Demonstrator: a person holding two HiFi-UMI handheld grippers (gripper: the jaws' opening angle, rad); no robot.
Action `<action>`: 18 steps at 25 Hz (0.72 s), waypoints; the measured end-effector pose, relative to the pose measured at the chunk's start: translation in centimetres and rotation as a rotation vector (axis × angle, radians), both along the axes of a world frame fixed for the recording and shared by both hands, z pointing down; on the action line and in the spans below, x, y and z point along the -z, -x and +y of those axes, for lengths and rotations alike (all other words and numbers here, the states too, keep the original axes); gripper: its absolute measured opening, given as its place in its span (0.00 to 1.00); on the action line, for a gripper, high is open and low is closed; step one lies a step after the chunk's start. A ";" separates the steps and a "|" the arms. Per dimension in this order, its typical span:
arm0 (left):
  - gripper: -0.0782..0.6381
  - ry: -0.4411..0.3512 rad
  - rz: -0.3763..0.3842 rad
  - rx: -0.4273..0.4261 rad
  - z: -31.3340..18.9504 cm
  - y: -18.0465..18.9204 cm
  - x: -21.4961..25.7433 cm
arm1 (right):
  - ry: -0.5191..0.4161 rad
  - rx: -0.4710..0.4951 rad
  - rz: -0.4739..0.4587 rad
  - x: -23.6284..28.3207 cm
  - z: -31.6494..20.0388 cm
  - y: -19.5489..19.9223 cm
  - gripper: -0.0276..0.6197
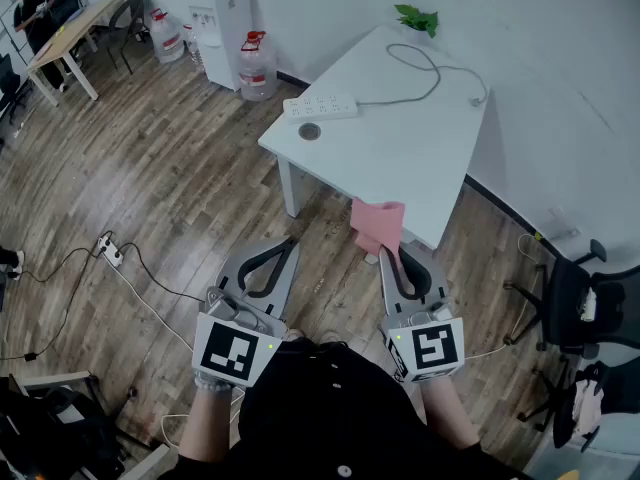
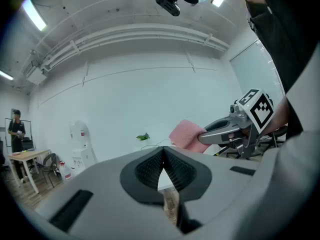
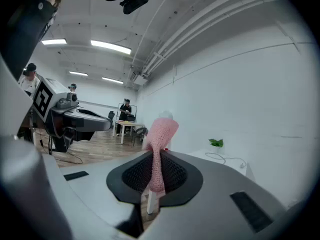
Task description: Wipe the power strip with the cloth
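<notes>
A white power strip (image 1: 320, 107) lies near the far left corner of the white table (image 1: 400, 148), its grey cable (image 1: 425, 78) looping toward the back. My right gripper (image 1: 390, 251) is shut on a pink cloth (image 1: 377, 224) that sticks up past its tips, in front of the table's near edge. The right gripper view shows the pink cloth (image 3: 159, 149) pinched between the jaws. My left gripper (image 1: 291, 240) is shut with nothing in it, over the wooden floor left of the right one. In the left gripper view the cloth (image 2: 188, 135) shows at the right.
A green plant (image 1: 418, 17) sits at the table's far corner, a round grommet (image 1: 310, 131) by the strip. Water bottles (image 1: 257, 66) and a dispenser (image 1: 218, 18) stand against the wall. A floor power strip (image 1: 110, 252) with cables lies left. Office chairs (image 1: 570, 308) stand at right.
</notes>
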State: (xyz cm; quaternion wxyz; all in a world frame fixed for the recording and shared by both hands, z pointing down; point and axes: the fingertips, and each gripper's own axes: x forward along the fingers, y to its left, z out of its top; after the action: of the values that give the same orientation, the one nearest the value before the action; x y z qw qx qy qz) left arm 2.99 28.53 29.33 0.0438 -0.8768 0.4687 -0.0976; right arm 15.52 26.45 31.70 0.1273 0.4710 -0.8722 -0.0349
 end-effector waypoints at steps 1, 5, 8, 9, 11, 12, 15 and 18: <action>0.13 -0.001 -0.002 -0.001 0.0 0.0 0.0 | 0.000 0.001 0.000 0.0 0.0 0.0 0.12; 0.13 -0.002 -0.002 -0.002 0.2 -0.1 0.0 | -0.002 0.002 -0.001 0.1 0.1 0.0 0.12; 0.13 -0.003 -0.003 -0.003 0.3 -0.1 -0.1 | -0.003 0.004 0.000 0.1 0.2 0.1 0.12; 0.13 -0.004 -0.004 -0.004 0.3 -0.1 -0.1 | -0.002 0.006 0.002 0.0 0.2 0.1 0.12; 0.13 -0.004 -0.006 -0.005 0.3 0.0 -0.1 | 0.001 0.007 0.003 0.0 0.3 0.1 0.12; 0.13 -0.005 -0.008 -0.005 0.4 0.1 -0.1 | 0.002 0.006 0.000 0.0 0.4 0.2 0.12; 0.13 -0.008 -0.010 -0.005 0.4 0.5 -0.1 | 0.005 -0.006 -0.023 0.1 0.5 0.3 0.12; 0.13 -0.011 -0.013 -0.008 0.4 0.5 -0.1 | 0.007 -0.020 -0.035 0.1 0.4 0.1 0.12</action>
State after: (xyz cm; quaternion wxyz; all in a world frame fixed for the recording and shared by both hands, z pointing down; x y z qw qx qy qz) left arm 2.45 28.90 29.43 0.0519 -0.8778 0.4655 -0.1006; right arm 15.41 26.81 31.59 0.1141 0.4798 -0.8696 -0.0222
